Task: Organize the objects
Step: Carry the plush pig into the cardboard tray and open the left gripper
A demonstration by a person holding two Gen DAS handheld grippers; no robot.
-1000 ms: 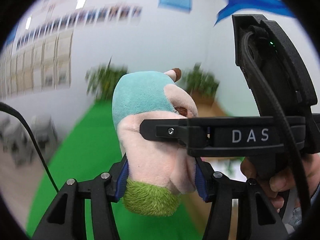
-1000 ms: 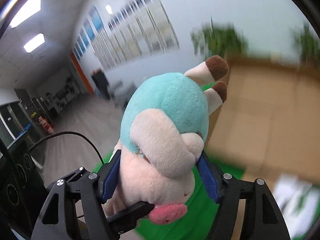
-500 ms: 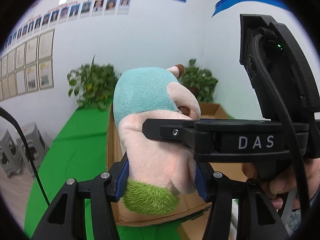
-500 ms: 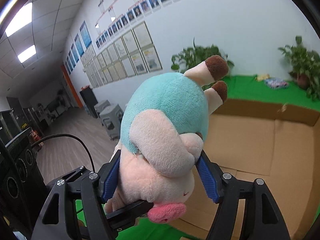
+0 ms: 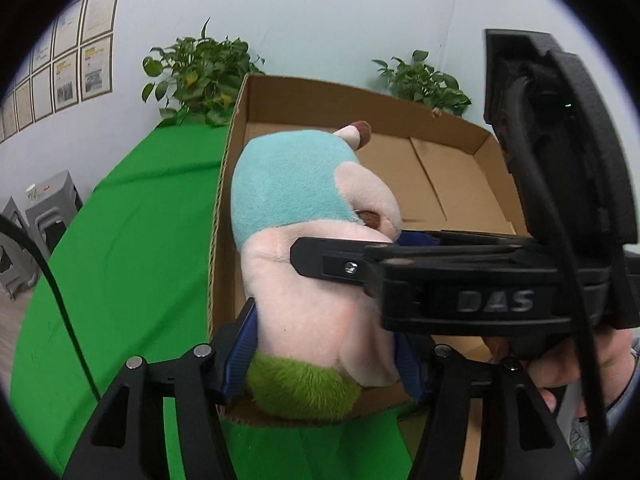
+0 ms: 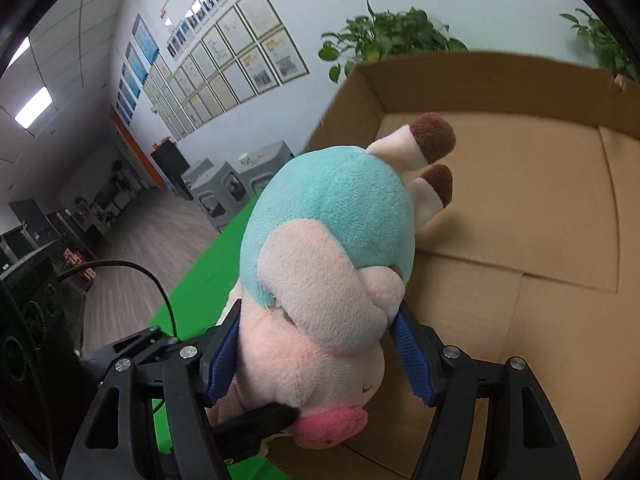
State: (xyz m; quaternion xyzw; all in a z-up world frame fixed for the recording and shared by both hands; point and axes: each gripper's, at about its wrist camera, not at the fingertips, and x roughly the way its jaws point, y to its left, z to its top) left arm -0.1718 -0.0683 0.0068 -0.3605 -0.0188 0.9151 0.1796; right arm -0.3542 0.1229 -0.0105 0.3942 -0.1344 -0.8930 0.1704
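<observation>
While both grippers — left (image 5: 320, 344) opening, right (image 6: 316, 356) closing — clasp the teal-and-pink plush toy (image 6: 328, 264) above the empty brown cardboard box (image 6: 540, 200), its release remains.

Bright, even indoor light from ceiling panels (image 6: 34, 110), no glare and only a soft shadow under the plush toy (image 6: 332, 264) inside the cardboard box (image 6: 520, 208). Heavy fisheye bend and black vignette at every edge. The toy reads sharp in both views; floor (image 6: 152, 248) streaks with motion blur, the lettering on the right gripper (image 5: 496, 300) is smeared.
</observation>
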